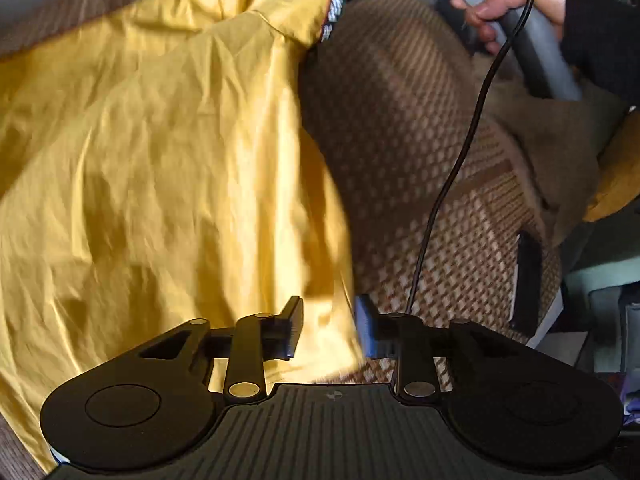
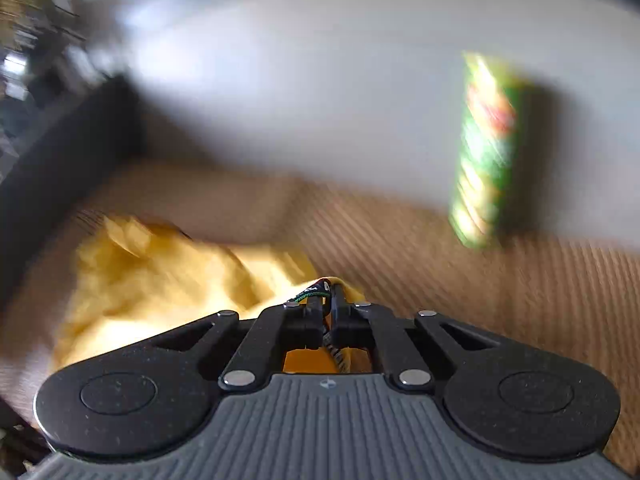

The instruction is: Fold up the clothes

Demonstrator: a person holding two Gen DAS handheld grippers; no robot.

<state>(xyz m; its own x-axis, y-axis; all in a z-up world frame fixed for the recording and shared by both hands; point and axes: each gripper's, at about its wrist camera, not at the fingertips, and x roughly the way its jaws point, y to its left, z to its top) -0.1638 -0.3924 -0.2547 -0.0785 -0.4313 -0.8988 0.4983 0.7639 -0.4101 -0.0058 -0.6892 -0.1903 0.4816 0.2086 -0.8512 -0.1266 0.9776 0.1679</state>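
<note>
The yellow garment (image 1: 160, 152) lay spread and rumpled over the brown woven cover (image 1: 420, 152), most of it flat, one corner lifted at the far right. That corner, with its dark striped trim (image 1: 335, 8), was raised clear of the cover.

The right gripper (image 2: 329, 312) had its jaws pressed together on that trimmed edge; cloth and trim showed between the fingers (the view was badly smeared, so I could not read the trim). The person's right hand (image 1: 516, 4) held the gripper's grey handle, a black cable (image 1: 472, 128) trailing from it.

The left gripper (image 1: 329, 326) stood spread, its jaws either side of the garment's near edge but not closed on it. Whether the pads touched the fabric I could not tell.

A green patterned can (image 2: 486, 152) stood upright at the back of the cover, near the pale wall, well apart from the cloth.

My judgement: folding had barely begun. No crease or doubled layer was visible; one corner was taken, the second grip was not yet made, and every fold remained to do.
</note>
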